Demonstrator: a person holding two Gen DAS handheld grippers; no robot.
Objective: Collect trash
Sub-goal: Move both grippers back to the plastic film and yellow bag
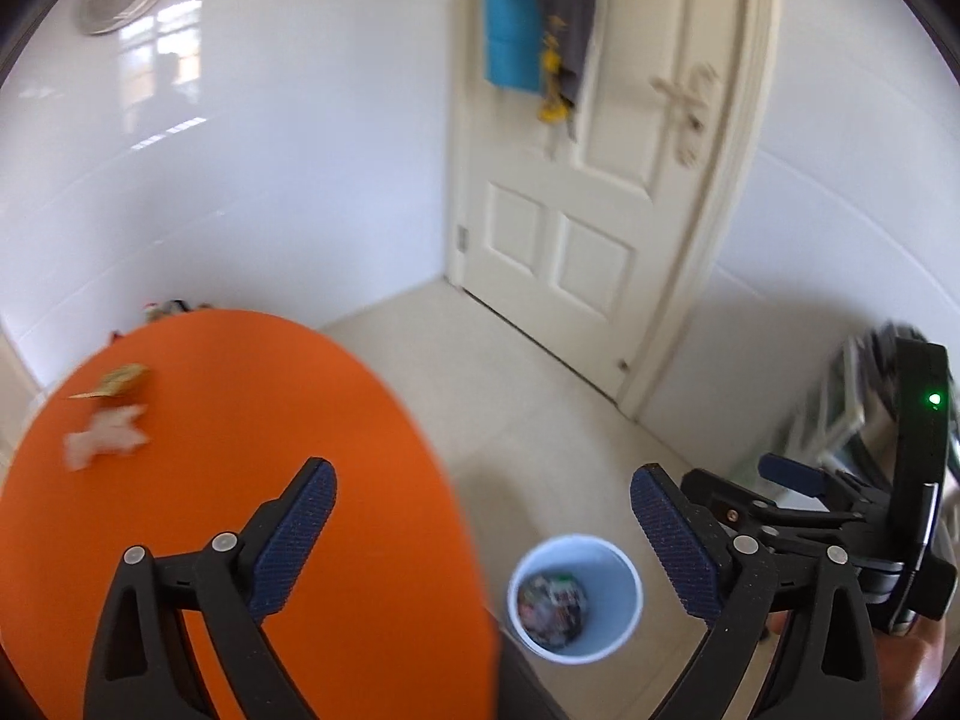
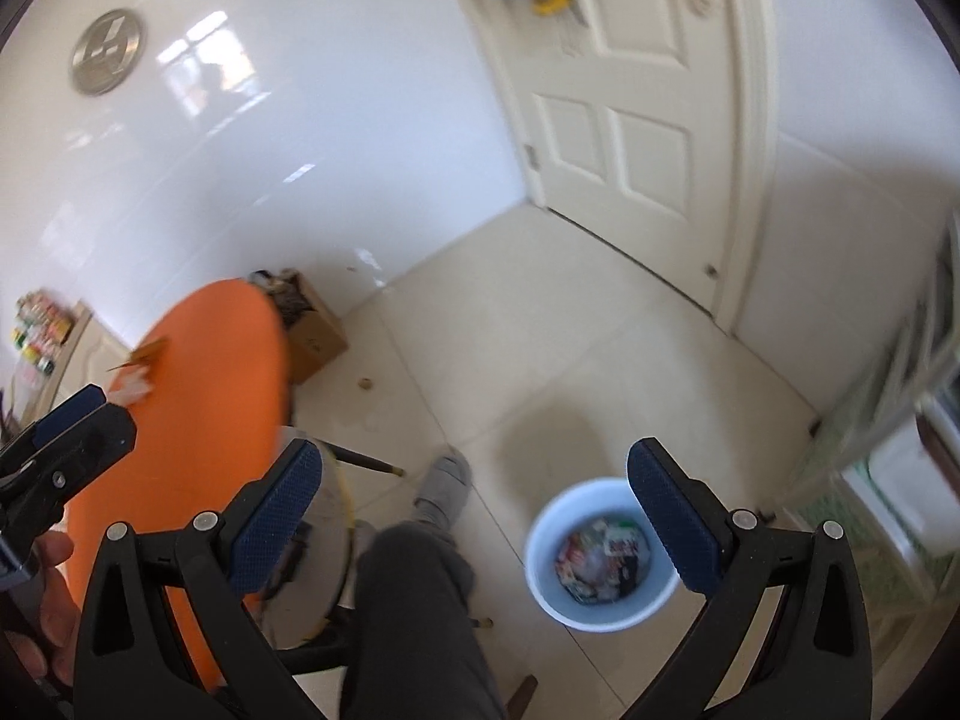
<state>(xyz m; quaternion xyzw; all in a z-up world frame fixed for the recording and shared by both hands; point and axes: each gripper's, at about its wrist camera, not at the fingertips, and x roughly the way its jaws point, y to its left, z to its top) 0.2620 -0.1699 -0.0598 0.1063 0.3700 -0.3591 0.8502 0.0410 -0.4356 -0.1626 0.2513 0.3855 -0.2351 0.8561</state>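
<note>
Left wrist view showed the left gripper [image 1: 483, 516] and right gripper [image 2: 474, 501] both spread empty; blurred crumpled tissue [image 1: 105, 438] and wrapper [image 1: 117, 380], left of frame on the orange table [image 1: 252, 420], risked a mistimed, missed grab.

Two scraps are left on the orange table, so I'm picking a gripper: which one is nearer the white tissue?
Left. The left gripper hangs at the table's edge with the tissue ahead to its left. The right gripper is beyond it, by the bin.

Bright daylight; window glare on glossy wall [image 1: 156, 60]; motion blur, fisheye-curved edges.
</note>
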